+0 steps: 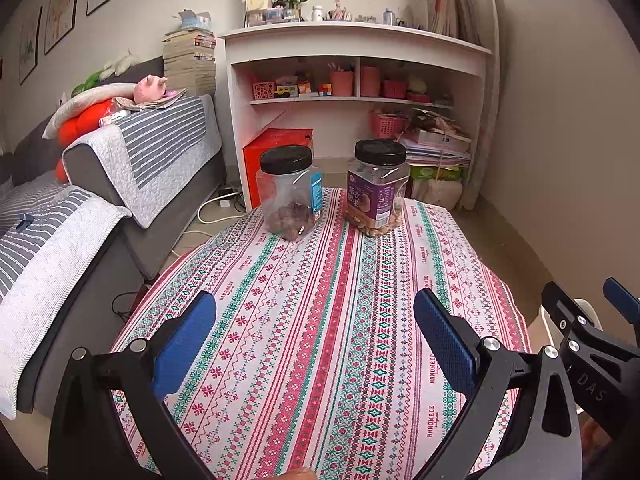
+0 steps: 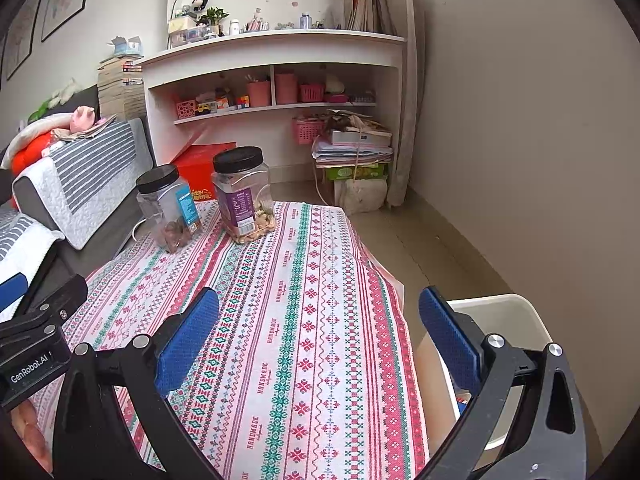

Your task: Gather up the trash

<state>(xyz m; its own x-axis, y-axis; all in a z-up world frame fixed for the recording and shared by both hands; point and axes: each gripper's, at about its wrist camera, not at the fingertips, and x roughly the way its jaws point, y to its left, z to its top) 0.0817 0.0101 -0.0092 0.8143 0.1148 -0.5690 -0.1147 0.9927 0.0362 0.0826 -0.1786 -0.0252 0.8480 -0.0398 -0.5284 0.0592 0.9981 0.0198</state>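
- Left tool (image 1: 315, 334) and right tool (image 2: 319, 330), nearest, both gape wide, holding nothing.
- Tabletop (image 1: 320, 320) shows no trash; two lidded jars (image 1: 289, 194) stand far.
- White bin (image 2: 508, 320) sits near right; collecting looks finished.

A home living room. A quilt-covered sofa (image 1: 132, 184) lines the left, with white shelves (image 1: 352, 76) of toys and books (plus framed pictures (image 1: 60, 4)) at the far wall.

Both grippers hover side by side above the tablecloth (image 1: 320, 320) — left gripper (image 1: 315, 344) and right gripper (image 2: 319, 340) gaping wide, nothing between their fingers.
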